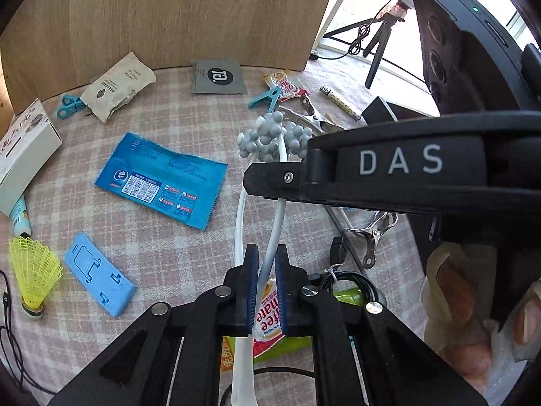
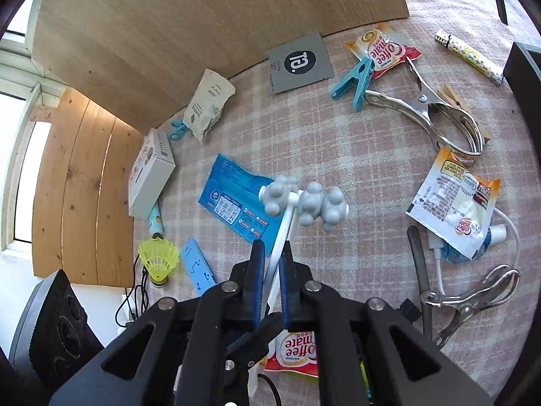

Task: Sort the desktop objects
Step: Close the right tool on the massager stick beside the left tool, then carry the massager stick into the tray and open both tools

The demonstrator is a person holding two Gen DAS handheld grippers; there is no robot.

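Note:
A white forked massage roller with grey knobbed balls (image 1: 270,135) is held above the checked tablecloth. My left gripper (image 1: 266,264) is shut on one white arm of its handle. My right gripper (image 2: 272,260) is shut on the handle too, with the grey balls (image 2: 307,203) just beyond its fingertips. In the left wrist view the right gripper's black body (image 1: 405,169) crosses from the right over the handle, with the person's gloved fingers below it. A Coffee mate sachet (image 2: 294,352) lies under both grippers.
On the cloth lie a blue wipes packet (image 1: 162,179), blue phone case (image 1: 98,274), yellow shuttlecock (image 1: 33,267), white box (image 2: 152,172), grey sachet (image 2: 299,62), teal peg (image 2: 355,81), metal clamps (image 2: 436,111), a lighter (image 2: 470,55) and a cable. A wooden board (image 1: 169,13) stands behind.

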